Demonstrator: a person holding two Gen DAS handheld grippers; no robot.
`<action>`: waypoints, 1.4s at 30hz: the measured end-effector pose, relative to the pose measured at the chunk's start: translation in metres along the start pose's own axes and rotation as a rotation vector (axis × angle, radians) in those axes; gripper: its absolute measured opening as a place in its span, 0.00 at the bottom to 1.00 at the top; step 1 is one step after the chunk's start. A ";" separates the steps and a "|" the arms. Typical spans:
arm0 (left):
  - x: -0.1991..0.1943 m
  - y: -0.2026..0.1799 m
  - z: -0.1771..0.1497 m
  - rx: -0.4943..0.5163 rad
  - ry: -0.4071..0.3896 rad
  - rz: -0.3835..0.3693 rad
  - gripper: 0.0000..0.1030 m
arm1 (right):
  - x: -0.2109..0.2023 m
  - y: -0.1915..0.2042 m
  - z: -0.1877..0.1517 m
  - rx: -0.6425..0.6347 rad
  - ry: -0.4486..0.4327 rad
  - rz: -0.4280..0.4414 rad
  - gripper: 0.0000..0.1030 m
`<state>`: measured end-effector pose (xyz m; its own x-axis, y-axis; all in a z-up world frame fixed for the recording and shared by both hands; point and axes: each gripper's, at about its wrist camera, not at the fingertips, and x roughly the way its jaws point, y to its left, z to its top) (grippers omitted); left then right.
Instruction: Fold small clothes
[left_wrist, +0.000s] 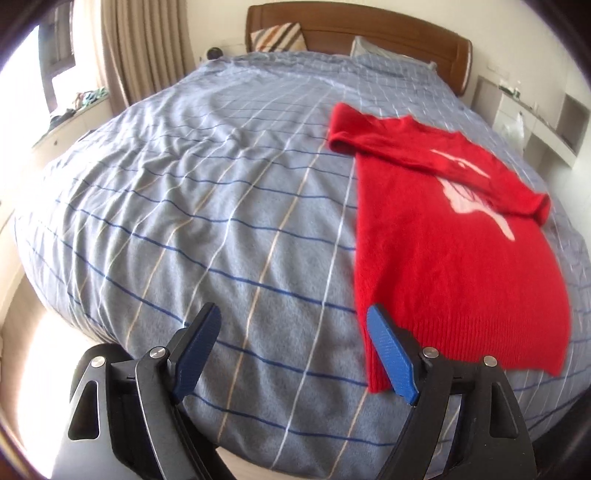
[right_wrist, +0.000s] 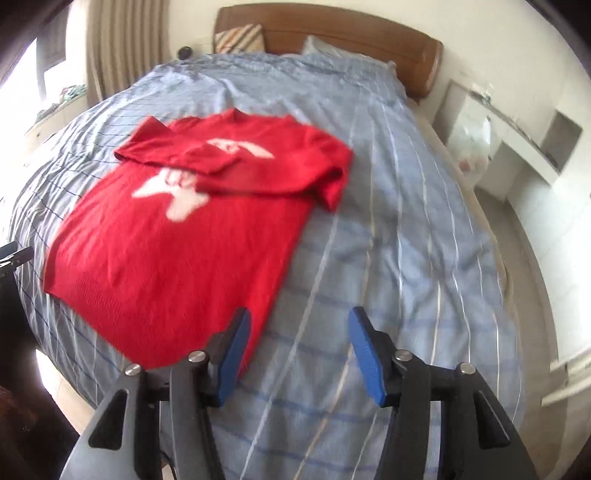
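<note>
A small red knit sweater (left_wrist: 450, 258) with a white pattern lies flat on the bed, its sleeves folded across the chest. In the right wrist view the same sweater (right_wrist: 166, 251) fills the left half. My left gripper (left_wrist: 293, 317) hangs open above the blanket, just left of the sweater's near hem corner, with nothing between its blue pads. My right gripper (right_wrist: 299, 317) is open too, just right of the hem's other corner, and holds nothing. Both views are blurred by motion.
The bed (left_wrist: 184, 206) carries a blue-grey checked blanket and ends at a wooden headboard (left_wrist: 369, 33) with pillows. Curtains and a window sill stand at the left. White shelves (right_wrist: 517, 147) run along the right wall. The bed's near edge drops to a pale floor.
</note>
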<state>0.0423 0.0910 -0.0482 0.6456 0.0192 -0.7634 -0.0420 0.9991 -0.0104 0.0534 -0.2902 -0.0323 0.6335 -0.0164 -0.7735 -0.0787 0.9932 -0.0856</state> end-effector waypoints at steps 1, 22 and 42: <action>0.004 0.002 0.000 -0.020 -0.021 0.009 0.81 | 0.005 0.009 0.021 -0.047 -0.035 0.033 0.55; 0.037 0.028 -0.016 -0.113 -0.013 0.066 0.81 | 0.052 -0.166 0.046 0.497 -0.135 0.054 0.05; 0.039 0.020 -0.022 -0.060 -0.021 0.128 0.84 | 0.035 -0.305 -0.132 1.075 -0.125 -0.042 0.04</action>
<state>0.0498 0.1113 -0.0921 0.6477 0.1472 -0.7475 -0.1695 0.9844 0.0470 -0.0022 -0.6090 -0.1159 0.6991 -0.1012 -0.7078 0.6221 0.5740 0.5324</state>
